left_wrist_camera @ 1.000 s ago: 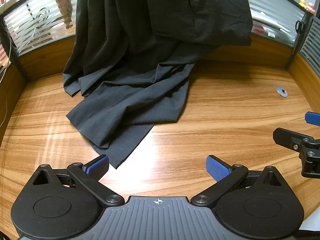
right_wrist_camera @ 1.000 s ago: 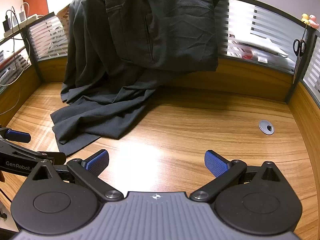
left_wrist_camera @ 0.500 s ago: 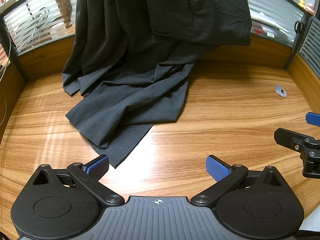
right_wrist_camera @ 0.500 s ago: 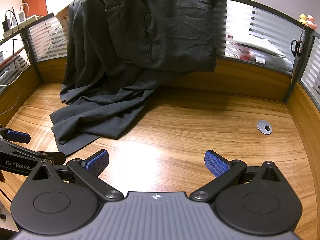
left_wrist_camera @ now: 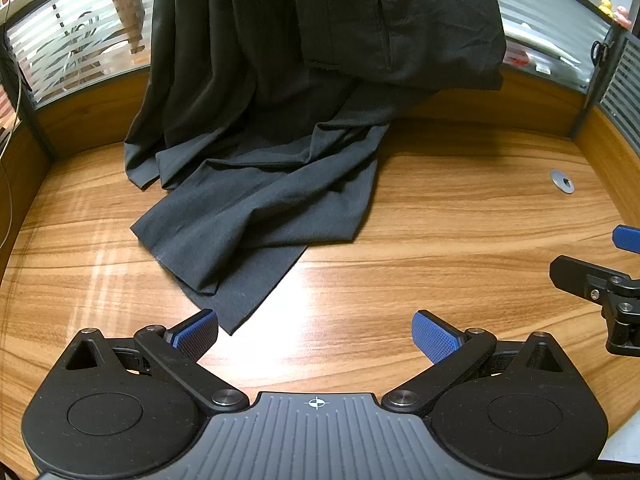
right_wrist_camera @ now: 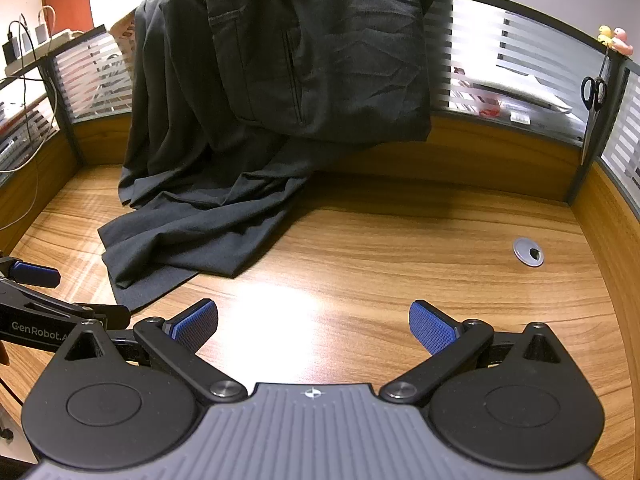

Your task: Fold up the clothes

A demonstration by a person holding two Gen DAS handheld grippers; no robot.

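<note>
A pair of dark grey trousers (left_wrist_camera: 256, 208) hangs over the back partition, its legs spilling onto the wooden desk (left_wrist_camera: 460, 216); it also shows in the right wrist view (right_wrist_camera: 208, 216). My left gripper (left_wrist_camera: 316, 334) is open and empty, its left fingertip just short of the nearest trouser hem. My right gripper (right_wrist_camera: 314, 326) is open and empty over bare desk, to the right of the hem. The right gripper shows at the right edge of the left wrist view (left_wrist_camera: 600, 280); the left gripper shows at the left edge of the right wrist view (right_wrist_camera: 36, 300).
A striped glass partition (right_wrist_camera: 520, 76) with a wooden lower panel rings the desk. A grey cable grommet (right_wrist_camera: 528, 258) sits in the desk at the right. Scissors (right_wrist_camera: 594, 92) hang on the partition post. Cables (right_wrist_camera: 24, 120) hang at the far left.
Both grippers have crept slightly nearer the trousers; the cloth has not moved and both stay open.
</note>
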